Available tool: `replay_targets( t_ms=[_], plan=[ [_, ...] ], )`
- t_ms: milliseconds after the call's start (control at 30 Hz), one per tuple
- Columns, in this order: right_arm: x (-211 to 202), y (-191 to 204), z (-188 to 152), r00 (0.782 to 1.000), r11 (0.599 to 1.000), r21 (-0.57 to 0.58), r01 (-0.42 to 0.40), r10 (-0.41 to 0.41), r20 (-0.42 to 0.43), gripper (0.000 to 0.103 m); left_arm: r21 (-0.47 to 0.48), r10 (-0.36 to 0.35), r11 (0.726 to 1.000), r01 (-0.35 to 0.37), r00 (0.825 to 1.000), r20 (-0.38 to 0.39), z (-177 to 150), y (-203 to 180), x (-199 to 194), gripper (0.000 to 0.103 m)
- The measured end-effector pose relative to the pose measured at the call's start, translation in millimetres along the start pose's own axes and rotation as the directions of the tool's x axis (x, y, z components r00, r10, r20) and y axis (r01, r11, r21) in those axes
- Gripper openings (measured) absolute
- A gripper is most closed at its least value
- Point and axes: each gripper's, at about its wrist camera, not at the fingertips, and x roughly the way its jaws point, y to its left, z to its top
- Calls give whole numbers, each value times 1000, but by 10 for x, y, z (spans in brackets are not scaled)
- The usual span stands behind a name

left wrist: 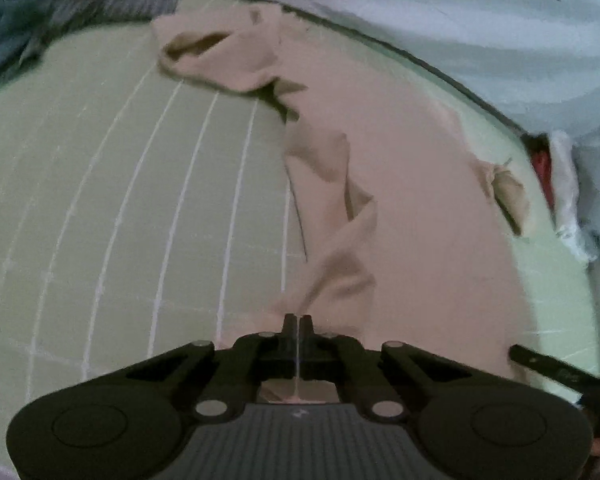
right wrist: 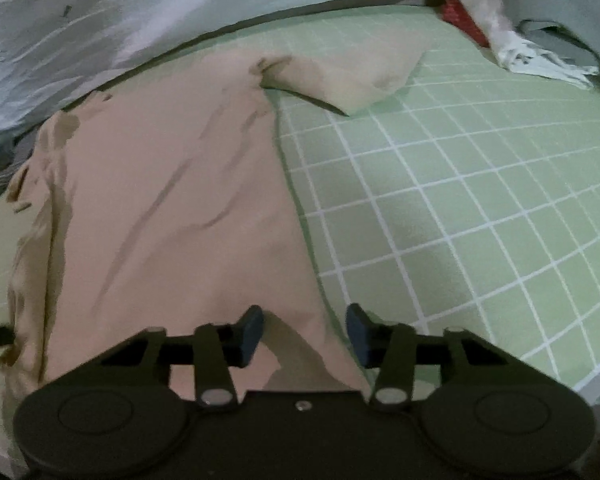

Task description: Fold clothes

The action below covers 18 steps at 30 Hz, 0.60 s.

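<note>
Shirt (right wrist: 172, 208) lies spread on the green checked bed (right wrist: 459, 200), where we pinch its near-left hem in the left hand-held gripper (left wrist: 298, 322) to lift a fold, while our right hand-held gripper (right wrist: 304, 330) hovers spread astride the near-right edge, ready to grip.

Both grippers are chunky black plastic with round side discs and silver rivets; left gripper (left wrist: 298, 322) has a ribbed grey panel, right gripper (right wrist: 304, 330) blue pads (right wrist: 252, 334).
</note>
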Motion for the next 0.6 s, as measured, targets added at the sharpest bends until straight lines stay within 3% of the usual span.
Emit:
replay_targets(
  t_ms=[67, 267, 333, 367, 500, 600],
  plan=[
    [-8, 28, -6, 1000, 1000, -14, 24, -24, -1, 31, -29, 17, 999, -17, 1000, 2, -67, 66, -78, 0],
    [-29, 70, -77, 999, 998, -36, 52, -52, 18, 31, -115, 119, 987, -116, 993, 17, -321, 447, -392, 0],
    [-35, 83, -96, 998, 998, -26, 60, -59, 26, 31, -150, 106, 984, -100, 994, 35, -287, 541, -411, 0],
    [-39, 90, -106, 998, 998, -21, 64, -63, 30, 32, -170, 93, 982, -84, 995, 46, -258, 582, -412, 3],
    [-41, 129, -110, 997, 997, -14, 77, -76, 24, 41, -80, 78, 994, -72, 994, 73, -72, 433, -318, 45],
    [-38, 158, -129, 997, 997, -29, 75, -75, 18, 52, 9, 71, 997, -71, 996, 45, 23, 281, -141, 47]
  ],
)
